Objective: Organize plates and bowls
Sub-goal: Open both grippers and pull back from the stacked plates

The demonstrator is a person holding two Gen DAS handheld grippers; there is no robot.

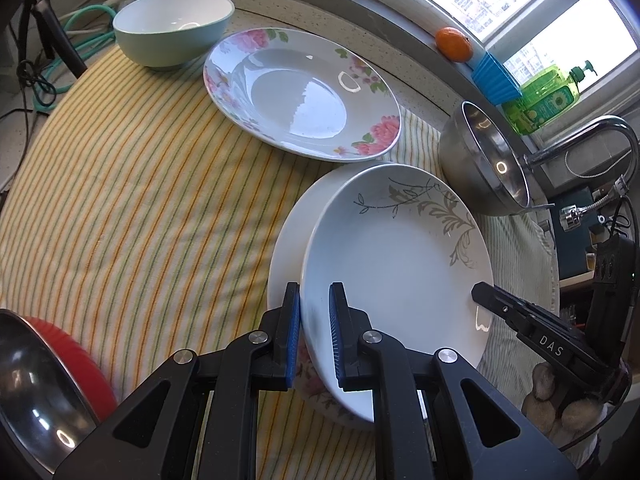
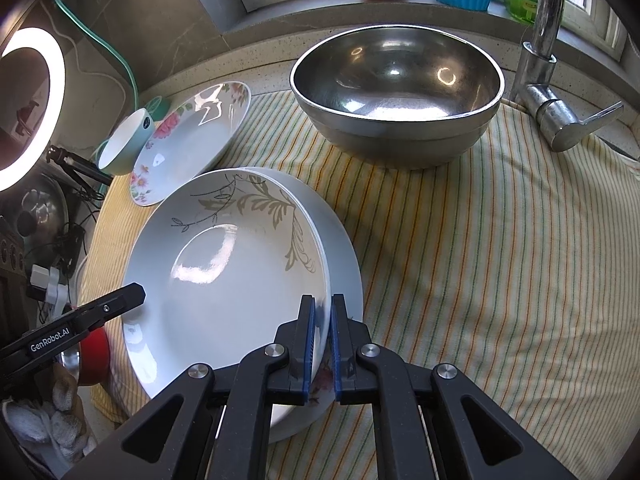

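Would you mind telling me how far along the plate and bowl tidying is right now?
Partly done. The grey-leaf plate already sits over another plate with a pink flower rim, so a stack has begun. In hand: the left claw and right claw both grip that top plate's rim. Left: the pink floral plate, the pale green bowl and the steel bowl stand separately.
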